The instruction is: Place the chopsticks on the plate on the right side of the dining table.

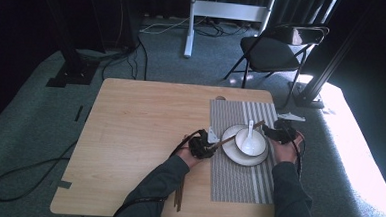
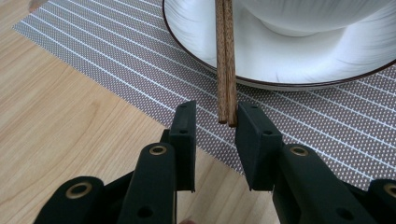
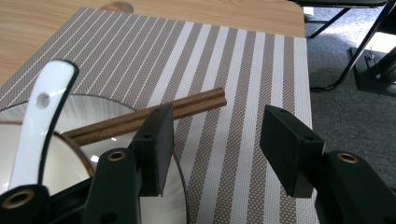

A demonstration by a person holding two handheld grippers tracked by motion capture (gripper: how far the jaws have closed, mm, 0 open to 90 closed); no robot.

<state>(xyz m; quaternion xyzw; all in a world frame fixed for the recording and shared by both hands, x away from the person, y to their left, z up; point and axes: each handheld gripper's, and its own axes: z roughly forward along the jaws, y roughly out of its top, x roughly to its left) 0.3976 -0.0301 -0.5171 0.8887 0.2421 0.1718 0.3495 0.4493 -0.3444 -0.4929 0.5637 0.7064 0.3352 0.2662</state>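
Chopsticks, 2 dark brown wooden sticks (image 2: 225, 60), lying across white ceramic plate (image 2: 327, 65) on striped placemat (image 2: 116, 51); left tool (image 2: 215, 126) and right tool (image 3: 215, 135) both released: withdraw level, without nudging either end.

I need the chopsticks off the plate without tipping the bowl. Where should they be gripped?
Probably the chopsticks' near end, overhanging the plate above the mat. Come in level from the left gripper's side; its open jaws already flank that free tip.
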